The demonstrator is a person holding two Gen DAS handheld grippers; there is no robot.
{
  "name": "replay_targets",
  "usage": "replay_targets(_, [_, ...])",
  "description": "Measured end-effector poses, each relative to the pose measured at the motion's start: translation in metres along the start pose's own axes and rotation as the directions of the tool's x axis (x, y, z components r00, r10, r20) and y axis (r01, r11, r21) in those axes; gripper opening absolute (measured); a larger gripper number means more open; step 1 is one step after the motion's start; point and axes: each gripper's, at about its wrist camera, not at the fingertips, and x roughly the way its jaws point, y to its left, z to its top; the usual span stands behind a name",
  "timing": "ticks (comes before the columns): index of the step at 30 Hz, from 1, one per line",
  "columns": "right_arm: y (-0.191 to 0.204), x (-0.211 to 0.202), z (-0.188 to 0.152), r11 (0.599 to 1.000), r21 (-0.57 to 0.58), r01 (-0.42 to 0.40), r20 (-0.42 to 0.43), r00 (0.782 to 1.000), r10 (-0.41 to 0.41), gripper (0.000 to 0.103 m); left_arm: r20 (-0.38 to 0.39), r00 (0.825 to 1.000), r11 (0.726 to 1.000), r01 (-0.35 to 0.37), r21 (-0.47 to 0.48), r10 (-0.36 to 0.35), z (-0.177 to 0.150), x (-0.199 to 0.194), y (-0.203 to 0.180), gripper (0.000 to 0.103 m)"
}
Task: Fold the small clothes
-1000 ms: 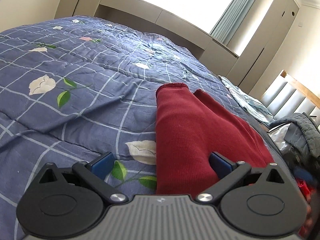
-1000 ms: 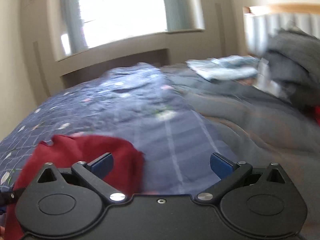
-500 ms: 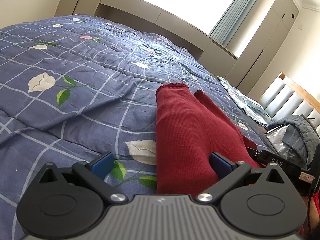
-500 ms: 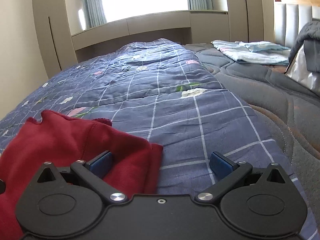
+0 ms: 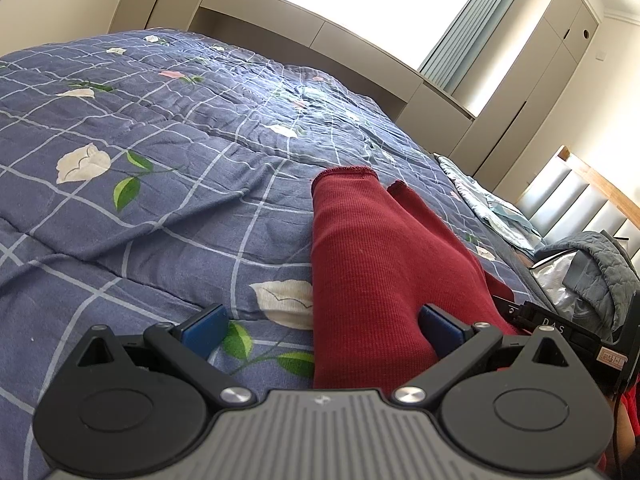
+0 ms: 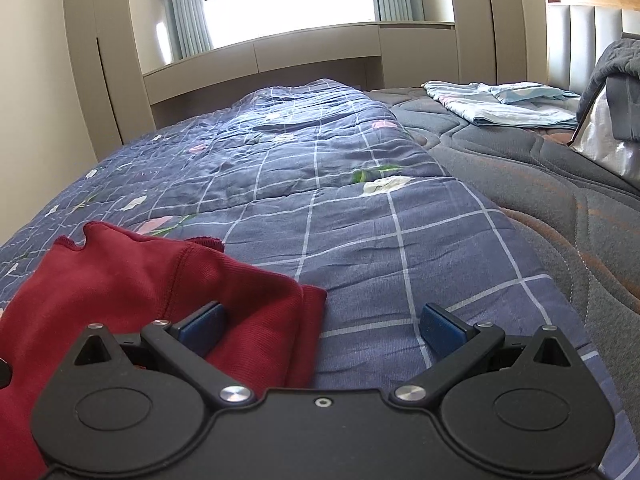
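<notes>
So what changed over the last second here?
The right gripper swung left from the grey bedding and settled at the red garment's near edge, fingers open. The left gripper stayed open over the garment; nothing was grasped.

Dark red ribbed garment point(image 5: 376, 264) on blue checked, flowered quilt point(image 5: 168, 168)
</notes>
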Motion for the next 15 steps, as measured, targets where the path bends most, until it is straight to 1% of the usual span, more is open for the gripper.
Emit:
replay_targets(3, [-0.002, -0.007, 0.001, 1.000, 0.013, -0.018, 0.030, 0.999, 0.018, 0.102, 0.000, 1.000, 1.000, 0.001, -0.001, -0.001, 0.000, 0.000, 0.000, 0.103])
replay_targets(5, [0.002, -0.019, 0.007, 1.000, -0.010, -0.002, 0.076, 0.997, 0.003, 0.102, 0.001, 1.000, 1.000, 0.005, -0.007, -0.005, 0.000, 0.000, 0.001, 0.102])
replay_targets(6, [0.009, -0.028, 0.010, 0.998, -0.058, 0.006, 0.122, 0.992, 0.001, 0.102, 0.002, 1.000, 1.000, 0.009, -0.011, -0.008, 0.000, 0.000, 0.001, 0.102])
replay_targets(8, [0.027, -0.041, 0.016, 0.984, -0.178, 0.003, 0.187, 0.982, 0.031, 0.102, 0.002, 1.000, 1.000, 0.011, -0.015, -0.011, 0.000, 0.001, 0.002, 0.102])
replay_targets(9, [0.036, -0.042, 0.018, 0.970, -0.242, -0.007, 0.184, 0.982, 0.053, 0.102, 0.003, 1.000, 1.000, 0.011, -0.015, -0.011, 0.000, 0.001, 0.002, 0.102])
replay_targets(11, [0.054, -0.033, 0.020, 0.928, -0.371, -0.030, 0.120, 0.990, 0.080, 0.102, 0.003, 1.000, 1.000, 0.012, -0.016, -0.012, 0.000, 0.001, 0.003, 0.102])
replay_targets(12, [0.061, -0.026, 0.017, 0.904, -0.426, -0.030, 0.093, 0.993, 0.077, 0.102, 0.003, 1.000, 1.000, 0.012, -0.016, -0.012, 0.000, 0.001, 0.003, 0.102])
replay_targets(13, [0.065, -0.020, 0.013, 0.887, -0.461, -0.020, 0.080, 0.995, 0.064, 0.102, 0.003, 1.000, 1.000, 0.013, -0.016, -0.013, 0.000, 0.001, 0.003, 0.102])
replay_targets(14, [0.064, -0.014, 0.008, 0.879, -0.477, -0.016, 0.070, 0.996, 0.056, 0.102, 0.003, 1.000, 1.000, 0.013, -0.017, -0.013, 0.000, 0.001, 0.003, 0.102])
replay_targets(15, [0.060, -0.011, 0.006, 0.891, -0.452, -0.033, 0.060, 0.996, 0.067, 0.102, 0.003, 1.000, 1.000, 0.015, -0.018, -0.015, 0.000, 0.001, 0.003, 0.102])
